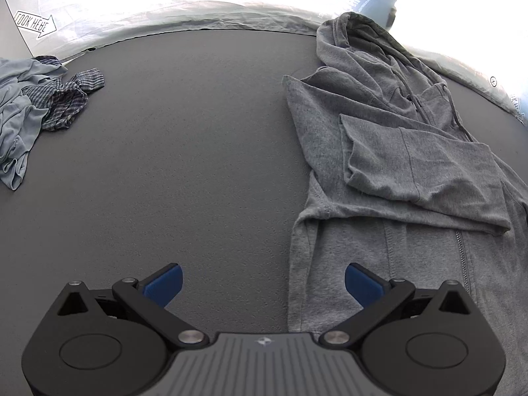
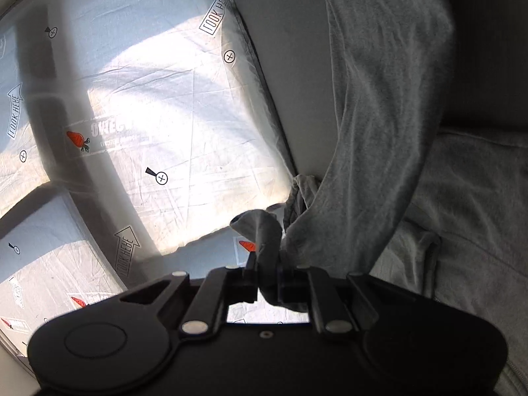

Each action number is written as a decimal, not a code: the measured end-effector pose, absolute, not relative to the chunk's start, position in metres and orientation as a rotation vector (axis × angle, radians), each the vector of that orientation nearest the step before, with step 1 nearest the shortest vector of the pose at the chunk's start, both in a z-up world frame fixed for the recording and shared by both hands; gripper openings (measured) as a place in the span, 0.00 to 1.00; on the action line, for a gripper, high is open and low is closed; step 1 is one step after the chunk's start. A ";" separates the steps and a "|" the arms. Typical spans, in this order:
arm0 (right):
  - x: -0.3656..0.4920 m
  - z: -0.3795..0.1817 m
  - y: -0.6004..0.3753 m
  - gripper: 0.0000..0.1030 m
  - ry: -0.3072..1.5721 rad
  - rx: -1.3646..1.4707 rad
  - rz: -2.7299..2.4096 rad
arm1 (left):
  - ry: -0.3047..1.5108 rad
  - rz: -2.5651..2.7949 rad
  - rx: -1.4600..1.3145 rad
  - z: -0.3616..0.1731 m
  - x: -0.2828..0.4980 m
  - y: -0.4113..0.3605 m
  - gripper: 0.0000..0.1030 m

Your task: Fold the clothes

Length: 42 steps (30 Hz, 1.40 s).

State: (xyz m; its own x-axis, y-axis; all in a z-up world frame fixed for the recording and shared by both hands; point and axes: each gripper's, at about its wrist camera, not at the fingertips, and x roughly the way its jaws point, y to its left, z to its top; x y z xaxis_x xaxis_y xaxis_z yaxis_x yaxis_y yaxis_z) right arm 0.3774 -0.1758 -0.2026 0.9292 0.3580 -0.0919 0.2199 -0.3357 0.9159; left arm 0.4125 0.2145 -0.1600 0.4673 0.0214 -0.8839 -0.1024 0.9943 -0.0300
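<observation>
Grey hoodie partly folded, sleeve across body; right gripper pinches its fabric. Left gripper wide, empty. Crumpled pile at ten o'clock unfolded.

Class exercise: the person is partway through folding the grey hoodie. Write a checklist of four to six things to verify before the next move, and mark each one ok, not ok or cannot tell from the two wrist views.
1. Right claw grips fabric: ok, shut on a fold of the grey hoodie.
2. Held part is lifted off the dark mat: ok, the cloth hangs stretched from the claw.
3. Left claw free to help: ok, open, nothing between its blue pads.
4. Folding space on the mat: ok, bare beside the hoodie.
5. Other clothes out of the way: ok, bunched at the mat's far left edge.
6. Which part of the hoodie is held: cannot tell.
</observation>
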 end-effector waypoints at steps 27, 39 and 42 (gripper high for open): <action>0.496 -0.150 0.037 0.11 0.832 1.766 0.713 | 1.091 0.196 -0.251 -0.184 0.426 0.297 1.00; 0.497 -0.169 0.022 0.50 0.972 1.645 0.632 | 1.099 0.210 -0.174 -0.188 0.426 0.287 1.00; 0.492 -0.170 -0.005 0.50 0.931 1.615 0.591 | 1.103 0.211 -0.153 -0.188 0.426 0.284 1.00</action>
State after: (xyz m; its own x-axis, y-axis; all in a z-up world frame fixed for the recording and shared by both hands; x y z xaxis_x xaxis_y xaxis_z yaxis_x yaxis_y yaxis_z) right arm 0.4919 -0.0051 -0.1700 0.5625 0.8209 -0.0983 0.2610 -0.0635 0.9632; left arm 0.4262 0.2838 -0.1883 0.4341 0.0931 -0.8960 -0.2447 0.9694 -0.0178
